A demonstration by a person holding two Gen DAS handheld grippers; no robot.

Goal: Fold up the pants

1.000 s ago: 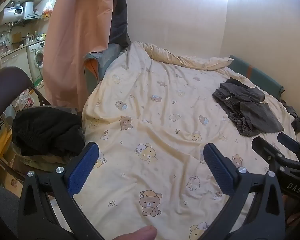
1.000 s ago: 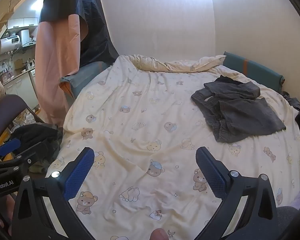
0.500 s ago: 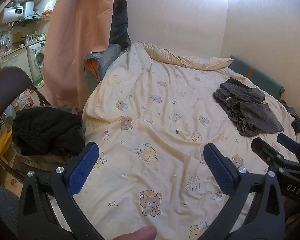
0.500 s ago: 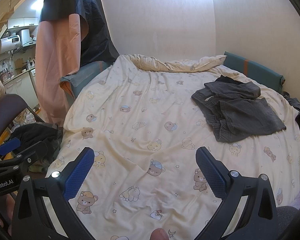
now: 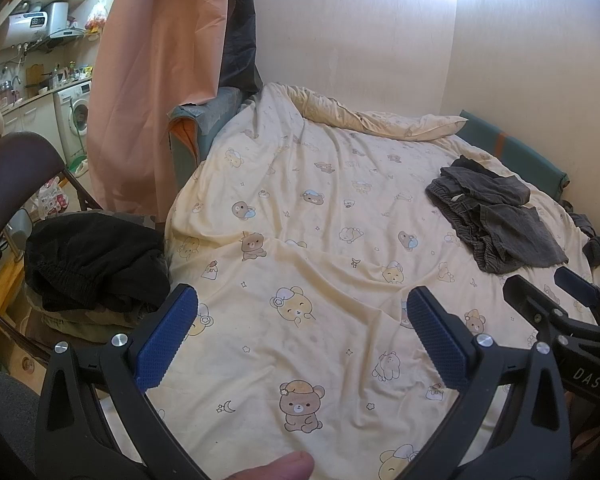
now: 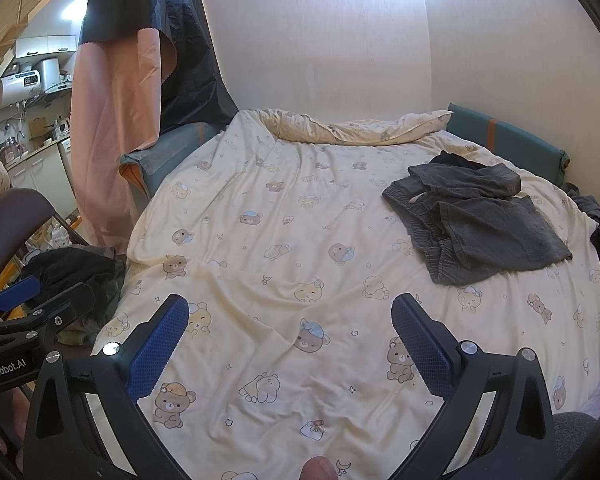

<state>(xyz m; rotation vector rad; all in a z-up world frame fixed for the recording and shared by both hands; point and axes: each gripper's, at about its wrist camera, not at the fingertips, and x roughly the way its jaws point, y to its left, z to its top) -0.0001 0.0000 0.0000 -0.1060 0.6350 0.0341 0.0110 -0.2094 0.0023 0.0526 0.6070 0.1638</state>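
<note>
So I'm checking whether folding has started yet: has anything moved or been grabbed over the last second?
Nothing visibly changed. The left gripper and right gripper hang open over the bedspread, holding nothing, and the grey pants lie crumpled and untouched toward the far right of the bed.

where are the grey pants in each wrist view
Left wrist: the grey pants lie crumpled on the bear-print duvet at the right, beyond the right pad.
Right wrist: the grey pants lie right of centre, larger in the picture.
Shared landmark: the teal cushion against the wall behind them.
</note>
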